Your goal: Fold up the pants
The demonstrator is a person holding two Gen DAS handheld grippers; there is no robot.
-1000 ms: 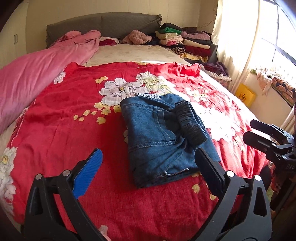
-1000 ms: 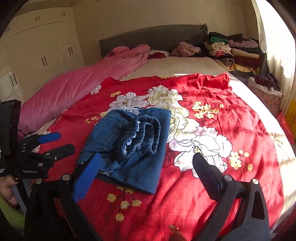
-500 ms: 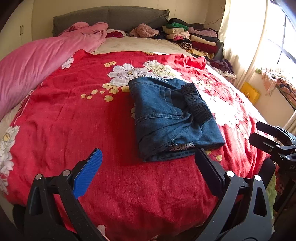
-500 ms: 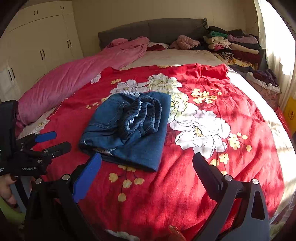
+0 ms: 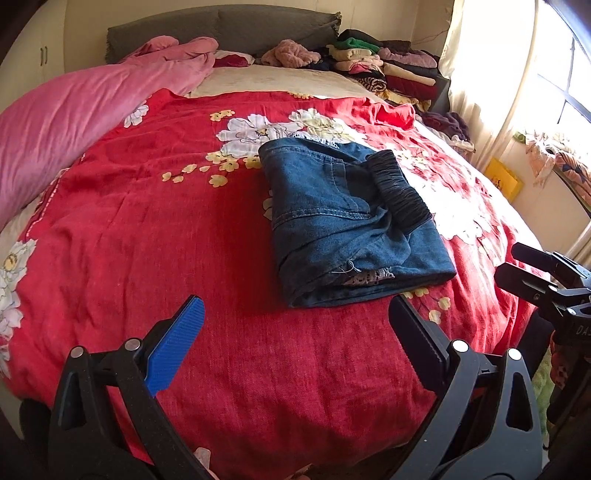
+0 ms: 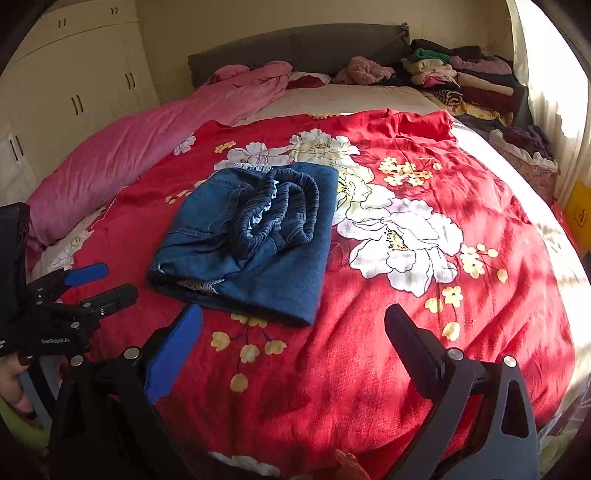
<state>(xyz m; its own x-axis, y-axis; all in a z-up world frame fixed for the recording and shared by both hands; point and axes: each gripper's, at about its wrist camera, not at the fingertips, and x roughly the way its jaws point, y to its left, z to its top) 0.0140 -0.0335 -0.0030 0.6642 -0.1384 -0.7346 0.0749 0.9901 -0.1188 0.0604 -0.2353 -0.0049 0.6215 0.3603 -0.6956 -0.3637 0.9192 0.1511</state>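
Blue denim pants (image 5: pixel 343 221) lie folded into a compact rectangle on the red floral bedspread (image 5: pixel 166 240), the elastic waistband on top. They also show in the right wrist view (image 6: pixel 251 240). My left gripper (image 5: pixel 295 317) is open and empty, held above the near edge of the bed, short of the pants. My right gripper (image 6: pixel 293 325) is open and empty, near the pants' front edge. The right gripper shows at the right edge of the left wrist view (image 5: pixel 532 273); the left gripper shows at the left of the right wrist view (image 6: pixel 96 284).
A pink duvet (image 5: pixel 74 110) lies along the left side of the bed. Stacks of folded clothes (image 5: pixel 388 70) sit by the grey headboard (image 5: pixel 221 26). White wardrobes (image 6: pixel 66 81) stand to the left, a curtained window (image 5: pixel 498 74) to the right.
Both grippers have drawn back from the pants toward the foot of the bed. The folded pants have stayed in place.
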